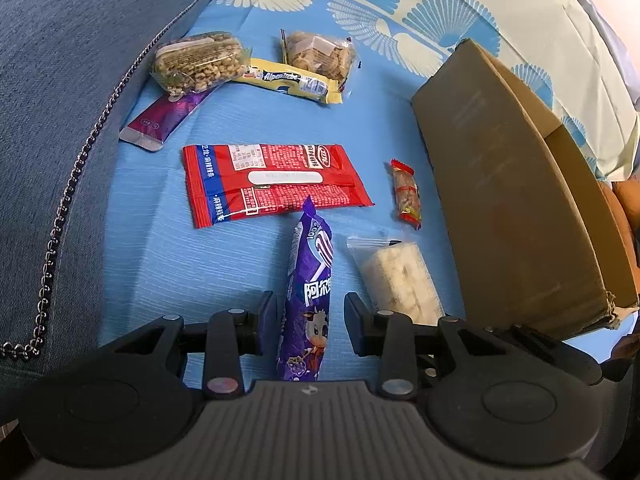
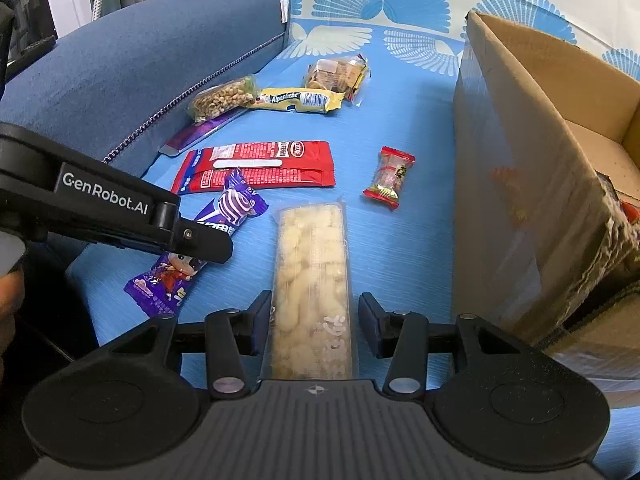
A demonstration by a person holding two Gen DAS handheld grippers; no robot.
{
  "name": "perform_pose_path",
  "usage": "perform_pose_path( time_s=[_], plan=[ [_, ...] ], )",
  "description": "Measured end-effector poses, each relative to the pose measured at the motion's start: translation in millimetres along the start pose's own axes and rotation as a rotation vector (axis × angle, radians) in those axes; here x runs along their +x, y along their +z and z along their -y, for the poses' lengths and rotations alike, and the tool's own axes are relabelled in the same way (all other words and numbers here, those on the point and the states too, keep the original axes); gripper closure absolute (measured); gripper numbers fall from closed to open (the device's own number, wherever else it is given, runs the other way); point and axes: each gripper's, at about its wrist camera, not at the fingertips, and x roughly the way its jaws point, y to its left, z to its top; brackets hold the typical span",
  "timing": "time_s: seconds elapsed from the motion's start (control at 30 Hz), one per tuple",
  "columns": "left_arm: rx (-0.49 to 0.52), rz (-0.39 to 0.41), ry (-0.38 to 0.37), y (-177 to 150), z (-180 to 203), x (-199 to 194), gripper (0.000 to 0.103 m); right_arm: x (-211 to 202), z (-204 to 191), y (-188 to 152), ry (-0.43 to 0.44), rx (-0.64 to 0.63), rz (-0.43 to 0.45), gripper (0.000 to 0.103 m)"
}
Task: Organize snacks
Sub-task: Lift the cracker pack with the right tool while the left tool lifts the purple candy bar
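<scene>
Both grippers sit low over the blue sheet point(image 1: 132, 264), each straddling a snack. Cardboard box point(image 2: 520, 184) stands open on the right, likely the drop target. Left gripper point(image 1: 310, 320): jaws apart either side of the purple candy pack point(image 1: 310, 280), gap visible on both sides, no clamp yet. Right gripper point(image 2: 312, 326): fingers apart around the clear rice-cake bar point(image 2: 310, 272), not pinching. Loose snacks: eight, one of each, counting the red packet point(image 1: 272, 182) and small red candy point(image 2: 390, 178).
</scene>
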Motion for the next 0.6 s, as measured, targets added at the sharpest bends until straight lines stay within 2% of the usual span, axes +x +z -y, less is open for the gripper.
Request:
perform_pose_path(
  time_s=[0.2,0.37,0.6],
  plan=[
    [0.011,-0.001,0.003,-0.5,0.5,-0.3,0.062,-0.1,-0.4,-0.7,-0.007,-0.013,0.0,0.055],
    [0.027,-0.003,0.014,-1.3,4.0,1.0,0.062,-0.4,-2.5,-1.0,-0.017,-0.035,0.007,0.065],
    [0.051,-0.002,0.028,-1.6,7.1,2.7,0.064,-8.3,-0.8,3.5,-0.02,-0.018,0.047,0.065]
  ],
)
